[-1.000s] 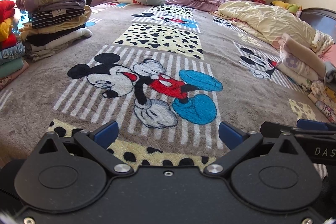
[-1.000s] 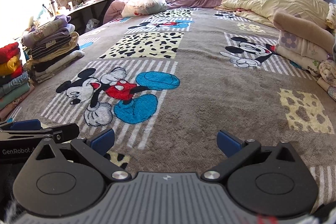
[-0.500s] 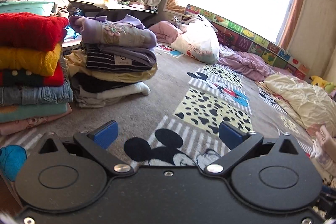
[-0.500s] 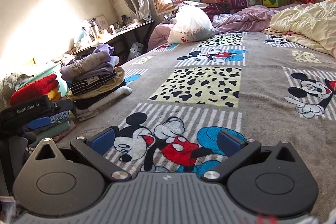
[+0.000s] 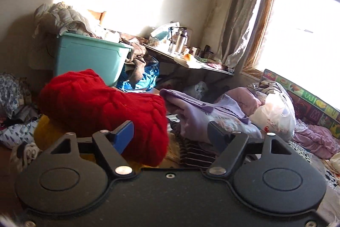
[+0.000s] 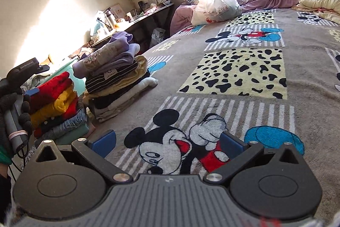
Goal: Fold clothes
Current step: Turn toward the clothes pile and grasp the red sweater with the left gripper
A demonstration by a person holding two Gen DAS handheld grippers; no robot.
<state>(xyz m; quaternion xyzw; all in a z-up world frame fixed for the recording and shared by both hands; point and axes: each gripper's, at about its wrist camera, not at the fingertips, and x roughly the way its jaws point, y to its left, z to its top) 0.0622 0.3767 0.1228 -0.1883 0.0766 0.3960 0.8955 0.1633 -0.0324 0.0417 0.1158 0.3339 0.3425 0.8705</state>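
**Left gripper at the folded stacks, right gripper over the bed**

The left wrist view looks across the top of two stacks of folded clothes: a red knit sweater [image 5: 102, 103] sits between and beyond the jaws of the left gripper [image 5: 170, 137], which are closing with no pad seen pressing on the knit. Beside it lies a folded lilac garment [image 5: 201, 107]. Only this view shows the teal bin [image 5: 89, 56] heaped with laundry behind the stacks, and the cluttered counter [image 5: 191, 63] under the window.

The right wrist view shows both stacks from the side at the edge of the bed [image 6: 233, 99], the red sweater topping the nearer one [image 6: 53, 86]. It alone shows the gloved left hand [image 6: 14, 112] gripping its handle. The right gripper [image 6: 167, 144] hangs over the cartoon-mouse blanket, jaws wide, nothing between them.
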